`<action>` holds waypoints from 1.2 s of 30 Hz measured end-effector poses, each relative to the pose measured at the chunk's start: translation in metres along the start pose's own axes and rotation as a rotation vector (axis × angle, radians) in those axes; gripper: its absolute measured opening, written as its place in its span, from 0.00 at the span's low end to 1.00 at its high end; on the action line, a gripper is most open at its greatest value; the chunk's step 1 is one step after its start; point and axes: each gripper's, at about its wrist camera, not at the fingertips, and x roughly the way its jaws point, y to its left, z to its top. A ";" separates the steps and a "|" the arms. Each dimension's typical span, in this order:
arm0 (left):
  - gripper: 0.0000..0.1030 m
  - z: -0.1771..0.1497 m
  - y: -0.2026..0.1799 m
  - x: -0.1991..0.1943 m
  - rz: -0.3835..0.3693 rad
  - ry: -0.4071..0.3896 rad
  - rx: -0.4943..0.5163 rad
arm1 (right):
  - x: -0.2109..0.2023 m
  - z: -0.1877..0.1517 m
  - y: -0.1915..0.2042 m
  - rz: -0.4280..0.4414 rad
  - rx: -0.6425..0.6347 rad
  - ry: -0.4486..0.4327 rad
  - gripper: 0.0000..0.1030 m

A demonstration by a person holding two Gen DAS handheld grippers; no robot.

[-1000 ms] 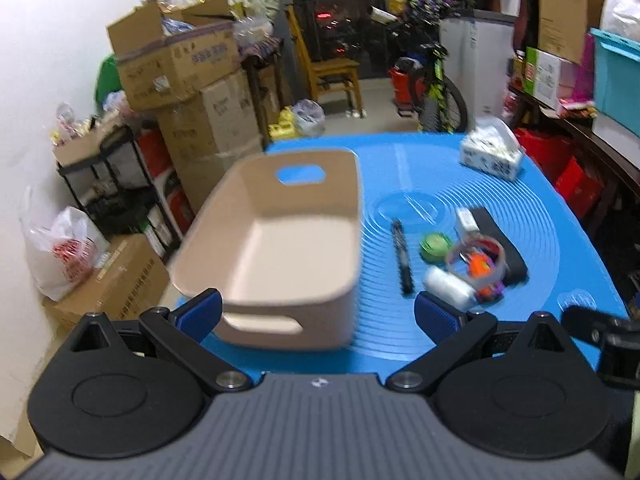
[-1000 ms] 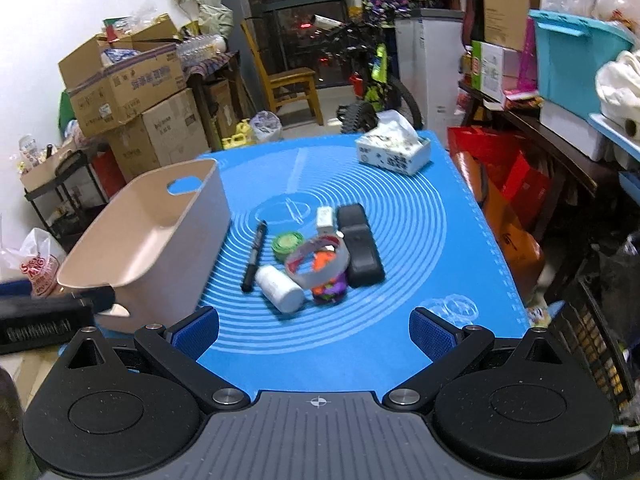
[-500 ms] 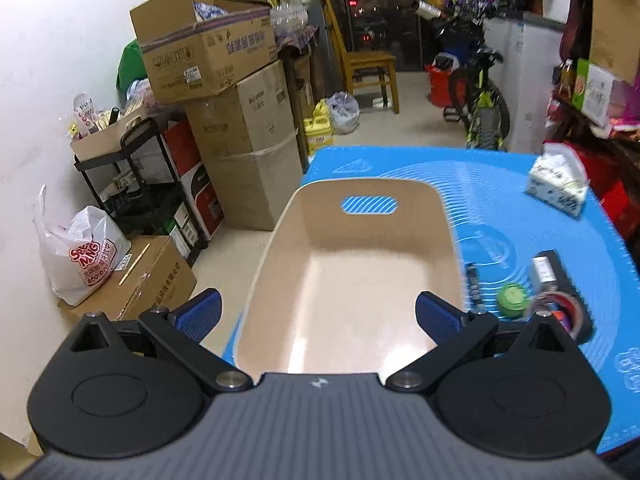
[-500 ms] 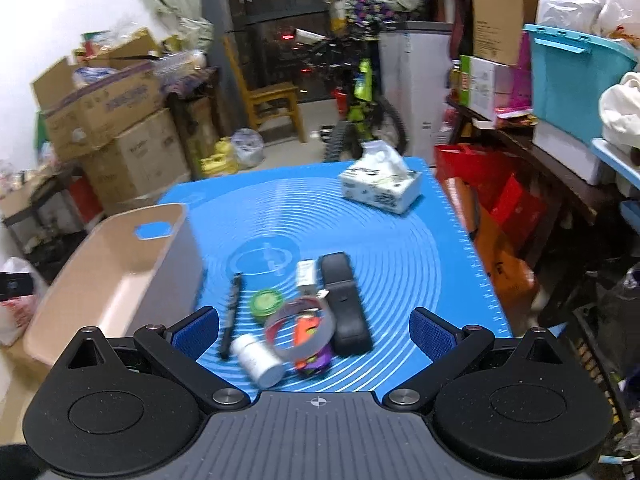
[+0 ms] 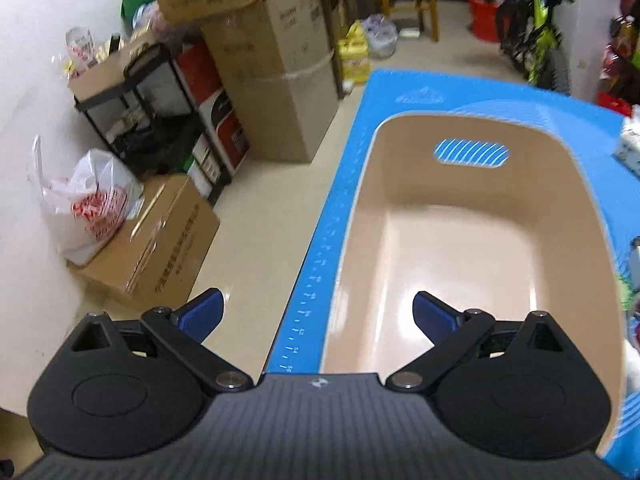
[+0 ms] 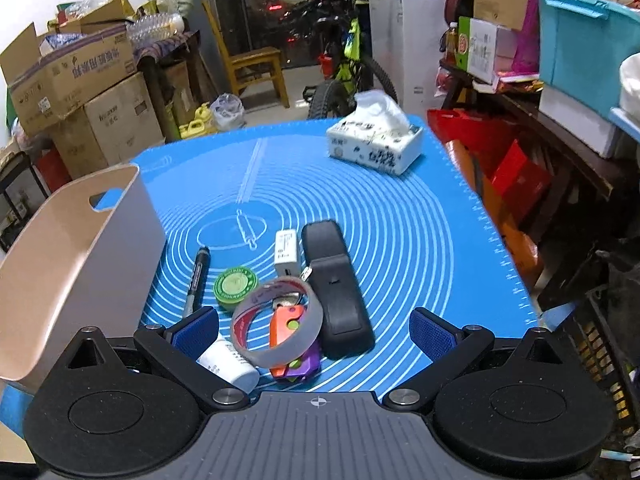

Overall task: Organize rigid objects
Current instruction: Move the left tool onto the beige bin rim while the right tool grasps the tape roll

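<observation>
Your right gripper (image 6: 314, 330) hangs with its blue-padded jaws spread wide and nothing between them, low over the near end of the pile, so as far as the views show, no item has been moved yet. Nearest to you lie a white cylindrical plastic bottle (image 6: 230, 366) on its side and a grey ring of tape (image 6: 276, 314) propped over an orange and purple folding tool (image 6: 290, 346). Just right of them sits a long black hard case (image 6: 336, 290), and a little farther a round green tin (image 6: 235, 282), a black marker pen (image 6: 197, 278) and a small white rectangular charger block (image 6: 286, 251), all resting loose on the blue silicone mat (image 6: 420, 240). Your left gripper (image 5: 316, 314) is likewise fully parted and holding nothing, poised above the near left rim of the beige plastic bin with cut-out handles (image 5: 560, 216), which stands on the left side of the mat and looks bare inside. Judging from this, the sorting is at its very start: every rigid piece is left to carry leftward into the bin. At the far right a white tissue box (image 6: 376, 146) stands well apart, probably not part of the job.
</observation>
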 end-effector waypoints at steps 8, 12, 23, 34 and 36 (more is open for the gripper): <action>0.84 -0.006 0.002 0.040 -0.091 0.111 -0.009 | 0.046 -0.003 0.011 -0.048 -0.049 0.055 0.96; 0.70 -0.009 0.005 0.050 -0.120 0.175 -0.024 | 0.059 -0.001 0.012 -0.111 -0.067 0.035 0.93; 0.23 -0.012 0.017 0.057 -0.169 0.233 -0.064 | 0.079 0.009 0.023 -0.154 -0.086 0.095 0.82; 0.08 -0.010 0.018 0.059 -0.208 0.229 -0.059 | 0.096 0.007 0.023 -0.189 -0.095 0.172 0.48; 0.08 -0.010 0.017 0.059 -0.207 0.228 -0.058 | 0.097 0.008 0.025 -0.186 -0.110 0.173 0.47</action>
